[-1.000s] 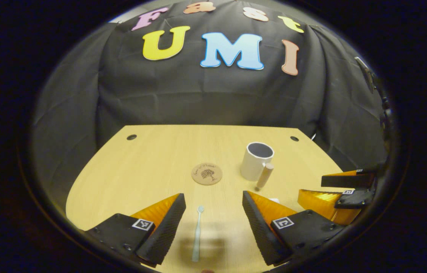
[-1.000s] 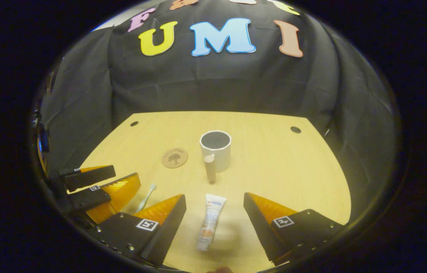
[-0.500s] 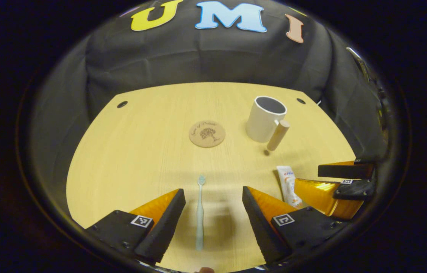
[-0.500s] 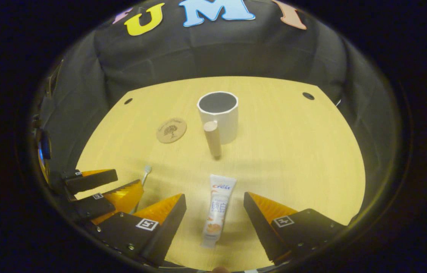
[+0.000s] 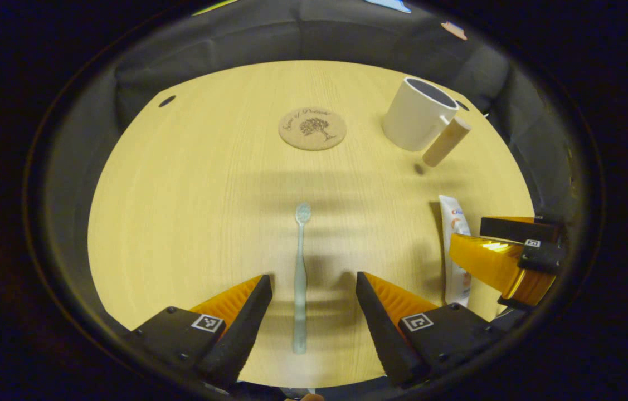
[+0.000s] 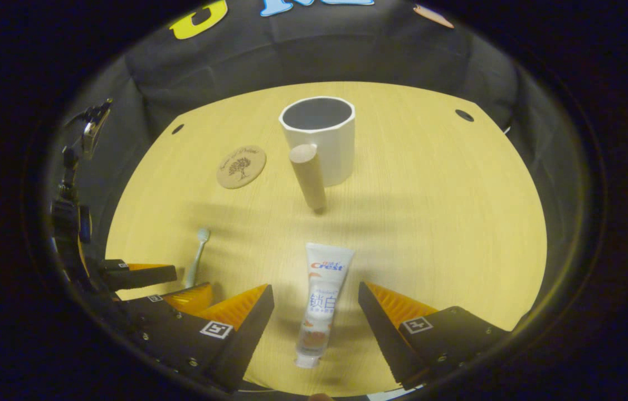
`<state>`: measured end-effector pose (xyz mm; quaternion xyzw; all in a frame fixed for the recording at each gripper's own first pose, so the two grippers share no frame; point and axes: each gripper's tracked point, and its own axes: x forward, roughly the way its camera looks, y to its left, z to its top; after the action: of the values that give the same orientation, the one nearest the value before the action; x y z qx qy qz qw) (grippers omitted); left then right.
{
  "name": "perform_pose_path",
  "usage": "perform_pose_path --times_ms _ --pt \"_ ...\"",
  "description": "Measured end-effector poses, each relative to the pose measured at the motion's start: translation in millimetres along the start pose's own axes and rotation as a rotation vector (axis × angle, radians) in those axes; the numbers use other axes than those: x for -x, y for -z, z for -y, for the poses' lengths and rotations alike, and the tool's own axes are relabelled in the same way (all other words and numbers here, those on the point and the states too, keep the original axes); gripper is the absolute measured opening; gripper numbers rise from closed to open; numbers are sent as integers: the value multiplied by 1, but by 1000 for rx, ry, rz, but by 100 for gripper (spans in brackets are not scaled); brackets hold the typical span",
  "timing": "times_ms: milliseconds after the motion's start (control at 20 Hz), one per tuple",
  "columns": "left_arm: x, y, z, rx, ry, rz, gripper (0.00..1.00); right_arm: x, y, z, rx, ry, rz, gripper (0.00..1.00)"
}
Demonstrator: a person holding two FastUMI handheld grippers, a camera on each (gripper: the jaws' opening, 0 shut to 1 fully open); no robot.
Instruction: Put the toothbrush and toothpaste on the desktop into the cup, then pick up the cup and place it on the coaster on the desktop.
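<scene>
Both grippers have dropped low over the desktop in the last second: the left gripper [image 5: 314, 312] straddles the toothbrush [image 5: 300, 278], the right gripper [image 6: 316, 320] straddles the toothpaste [image 6: 319, 301], jaws spread wide, nothing grasped. Looks like both grabs come next; the cup [image 6: 319, 139] sits empty beside the coaster [image 6: 241, 166].

Your left gripper [image 5: 314, 312] straddles the toothbrush [image 5: 300, 278] with bare desktop [image 5: 180, 195] ahead up to the coaster [image 5: 312, 128]. Your right gripper [image 6: 316, 328] straddles the toothpaste [image 6: 319, 301]; straight ahead the cup [image 6: 322, 139] with its wooden handle [image 6: 308, 177] blocks the way.
</scene>
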<state>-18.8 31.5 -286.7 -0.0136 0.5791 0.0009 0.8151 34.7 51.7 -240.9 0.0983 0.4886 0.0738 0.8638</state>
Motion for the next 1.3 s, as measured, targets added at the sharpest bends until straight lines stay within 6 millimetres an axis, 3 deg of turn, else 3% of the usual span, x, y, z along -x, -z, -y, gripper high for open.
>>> perform_pose_path --times_ms 250,600,750,800,850,900,950,1000,1050,1100,1150,1300 --pt "-9 8 -5 -11 -16 -79 100 -12 14 3 -28 11 -111 95" --pt "-9 5 -9 -19 -42 -80 94 -22 16 10 -9 56 -112 95" --pt "-11 2 -10 -14 -45 -67 82 -23 17 16 -6 87 -117 83" --pt "-10 1 -10 -10 -48 -69 65 -23 19 16 -2 88 -125 77" --pt "-11 2 -9 -17 -45 -68 56 -22 20 17 10 94 -129 75" --pt "-9 0 -10 -12 -47 -53 57 -22 22 20 11 114 -127 70" --pt "-11 0 -8 2 -50 -56 31 -20 19 21 11 112 -127 58" --pt "-12 -2 -7 -11 -45 -50 26 -22 23 21 15 108 -128 52" --pt "-11 0 -8 -17 -47 -42 27 -23 24 22 6 111 -126 49" --pt "-9 3 -8 -14 -47 -42 26 -23 20 24 -14 109 -118 40" --pt "-12 -1 -8 -21 -38 -30 18 -21 22 24 -24 94 -114 29" --pt "-12 -2 -7 -42 -33 -16 14 -21 20 23 -57 48 -95 24"
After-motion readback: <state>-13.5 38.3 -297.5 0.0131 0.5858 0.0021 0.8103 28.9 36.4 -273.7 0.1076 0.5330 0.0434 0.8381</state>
